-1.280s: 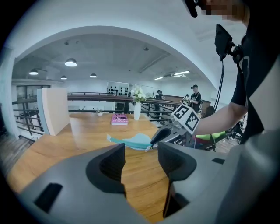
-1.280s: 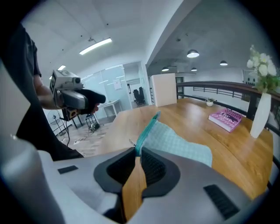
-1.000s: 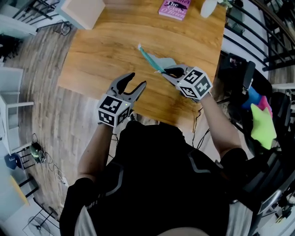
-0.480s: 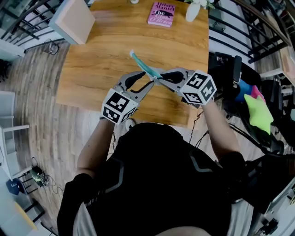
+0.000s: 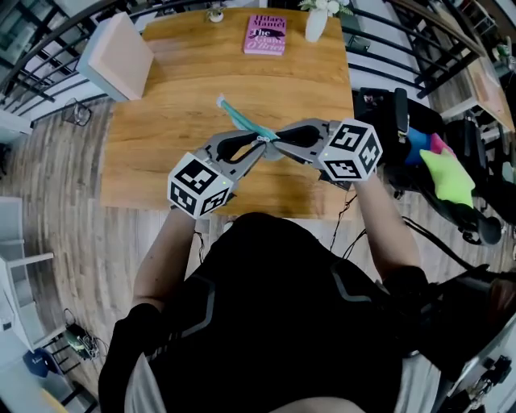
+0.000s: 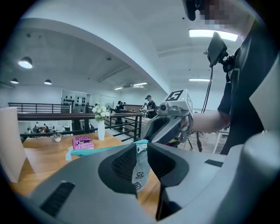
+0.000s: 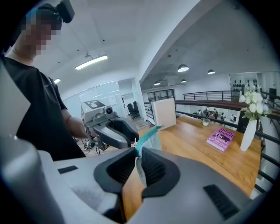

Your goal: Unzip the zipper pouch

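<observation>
A pale pouch (image 5: pixel 242 119) with a teal zipper edge is held in the air above the wooden table (image 5: pixel 161 113). My right gripper (image 5: pixel 278 141) is shut on the pouch's near end; the fabric (image 7: pixel 151 133) is pinched between its pads (image 7: pixel 136 153). My left gripper (image 5: pixel 262 143) faces it tip to tip. Its jaws are closing, and the white zipper pull (image 6: pixel 139 149) sits pinched between its tips (image 6: pixel 140 148), with printed fabric (image 6: pixel 141 170) hanging below. The teal zipper (image 6: pixel 100 148) runs away to the left.
A pink book (image 5: pixel 265 35) and a white vase with flowers (image 5: pixel 316 24) stand at the table's far edge. A pale board (image 5: pixel 119 56) is at the far left corner. Black railings and bright green and pink things (image 5: pixel 447 173) lie to the right.
My left gripper, wide open and apart from the pouch a second ago, has moved right to meet the right gripper and closed around the zipper end. The right gripper kept its hold.
</observation>
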A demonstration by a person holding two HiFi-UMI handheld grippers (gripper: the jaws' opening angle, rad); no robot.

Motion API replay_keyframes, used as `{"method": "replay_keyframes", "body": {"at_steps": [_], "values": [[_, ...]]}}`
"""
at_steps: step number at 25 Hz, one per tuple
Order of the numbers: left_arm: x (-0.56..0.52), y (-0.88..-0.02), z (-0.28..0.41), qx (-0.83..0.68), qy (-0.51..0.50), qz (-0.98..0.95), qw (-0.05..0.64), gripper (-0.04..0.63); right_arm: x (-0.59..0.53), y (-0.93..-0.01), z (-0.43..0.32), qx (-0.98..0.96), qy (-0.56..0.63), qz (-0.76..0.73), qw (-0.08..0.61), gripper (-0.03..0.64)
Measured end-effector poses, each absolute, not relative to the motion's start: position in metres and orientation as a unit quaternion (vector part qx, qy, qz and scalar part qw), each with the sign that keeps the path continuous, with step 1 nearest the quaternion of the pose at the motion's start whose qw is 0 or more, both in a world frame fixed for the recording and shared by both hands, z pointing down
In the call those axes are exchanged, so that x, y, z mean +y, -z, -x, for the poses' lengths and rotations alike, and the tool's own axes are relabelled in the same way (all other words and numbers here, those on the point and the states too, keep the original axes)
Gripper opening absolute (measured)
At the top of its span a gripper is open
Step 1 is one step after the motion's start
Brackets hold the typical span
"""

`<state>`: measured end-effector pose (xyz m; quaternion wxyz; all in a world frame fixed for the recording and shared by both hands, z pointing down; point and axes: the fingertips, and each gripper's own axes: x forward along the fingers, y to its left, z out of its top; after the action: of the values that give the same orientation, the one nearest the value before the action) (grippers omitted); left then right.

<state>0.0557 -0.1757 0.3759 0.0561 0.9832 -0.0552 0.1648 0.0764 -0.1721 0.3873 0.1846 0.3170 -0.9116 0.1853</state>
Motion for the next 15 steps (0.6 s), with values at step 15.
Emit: {"method": "replay_keyframes", "body": {"at_steps": [15], "values": [[-0.153,-0.372,-0.048,-0.011,-0.159,-0.987,0.017,0.064,-0.168,-0.381,-0.064,-0.900,-0.176,-0.351,0.186,0.054]]}}
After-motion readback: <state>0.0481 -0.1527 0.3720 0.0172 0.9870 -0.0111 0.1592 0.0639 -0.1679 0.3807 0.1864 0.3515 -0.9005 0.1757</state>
